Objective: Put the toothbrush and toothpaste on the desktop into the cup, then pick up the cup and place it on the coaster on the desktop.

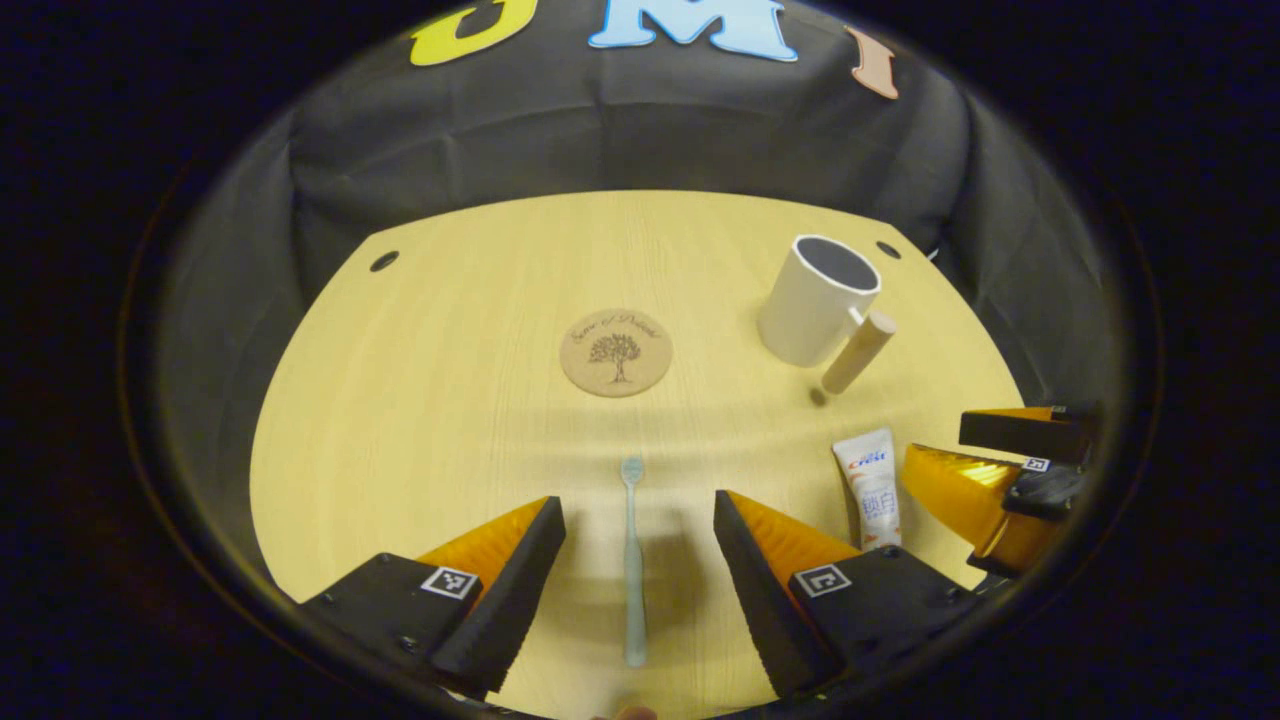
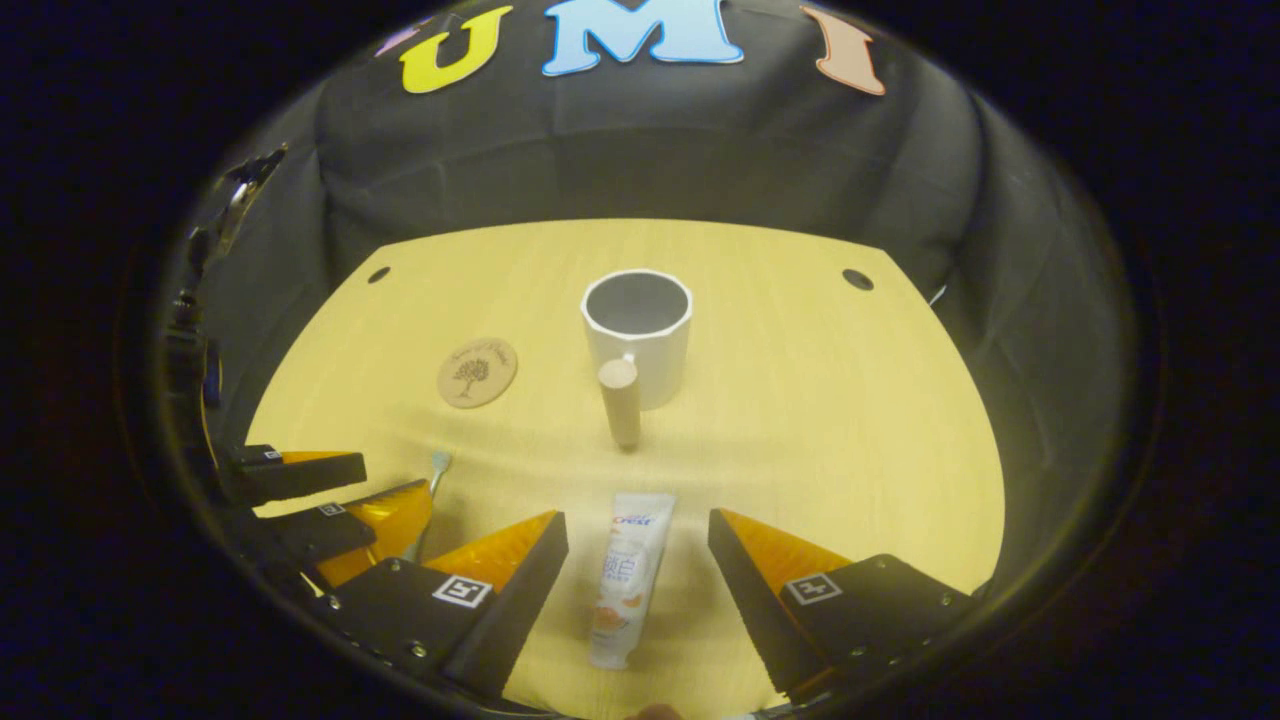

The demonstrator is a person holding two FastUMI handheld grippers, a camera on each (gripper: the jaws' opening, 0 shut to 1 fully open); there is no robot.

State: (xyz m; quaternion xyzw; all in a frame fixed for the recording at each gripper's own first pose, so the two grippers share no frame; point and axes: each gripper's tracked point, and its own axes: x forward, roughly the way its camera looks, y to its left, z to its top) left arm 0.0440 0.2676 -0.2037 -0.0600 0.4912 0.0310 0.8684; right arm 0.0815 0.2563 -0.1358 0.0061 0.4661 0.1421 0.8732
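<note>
- Pale blue-green plastic, the toothbrush (image 1: 633, 560) lies flat on the tabletop (image 1: 400, 400), head pointing away, between the wide-open fingers of the left gripper (image 1: 640, 560), touched by neither.
- It looks light, thin and stiff; lying so low, it probably needs the fingertips to close across the middle of the handle, close to the wood, or it may roll or skid.
- White and soft-sided, the toothpaste (image 2: 625, 575) lies flat between the wide-open fingers of the right gripper (image 2: 638, 570), apart from both, with its flat crimped end toward the cup.
- A tube like this likely dents under pressure, so a hold across its firmer, fuller body seems safer than the thin crimped end.
- The cup (image 2: 640, 330) stands upright and empty farther back, its wooden handle (image 2: 620, 400) pointing toward the right gripper.
- It looks rigid and smooth, probably the heaviest item; the handle seems the surest hold.
- The round cork coaster (image 1: 615, 352) lies bare, well apart from the cup.
</note>
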